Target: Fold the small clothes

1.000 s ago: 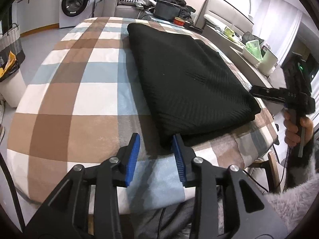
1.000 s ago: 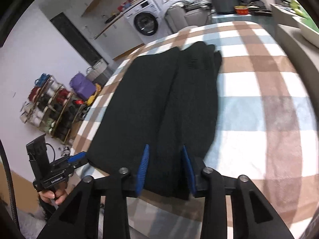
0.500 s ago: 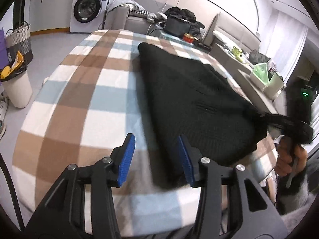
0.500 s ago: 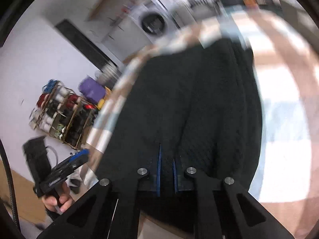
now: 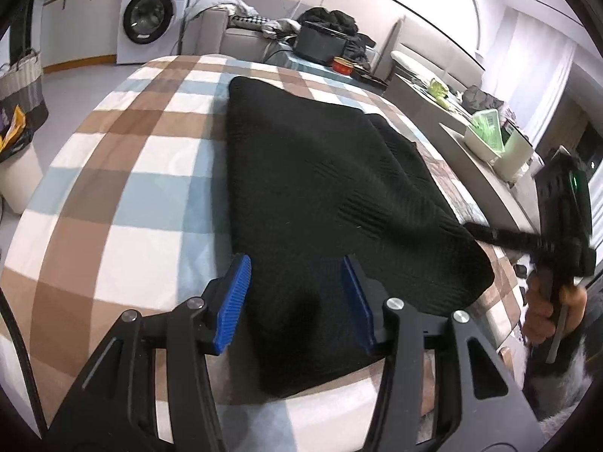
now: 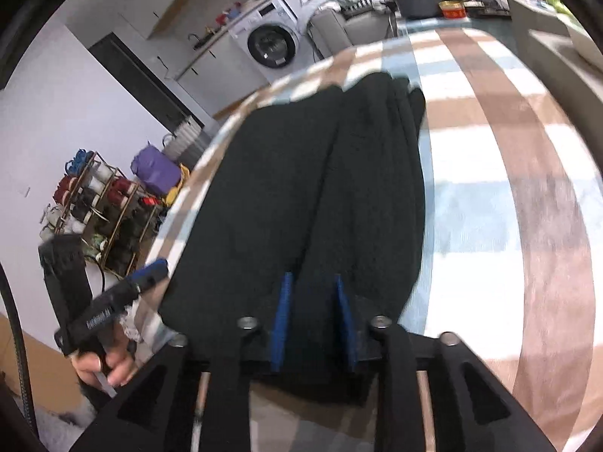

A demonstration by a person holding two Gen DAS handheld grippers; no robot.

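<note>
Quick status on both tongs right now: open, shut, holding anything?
Left tongs: opening, jaws apart over the near edge of the black garment, not pressing it.
Right tongs: opening, garment between the jaws; whether they grip cannot be told.

Black folded garment (image 5: 324, 188) lies on checked tablecloth (image 5: 124, 173)

1. A lived-in home: a front-loading washing machine (image 5: 149, 19) stands under a counter.
2. A grey sofa (image 5: 241, 37) (strewn with clothes) sits beyond the checked tablecloth (image 5: 113, 173).
</note>
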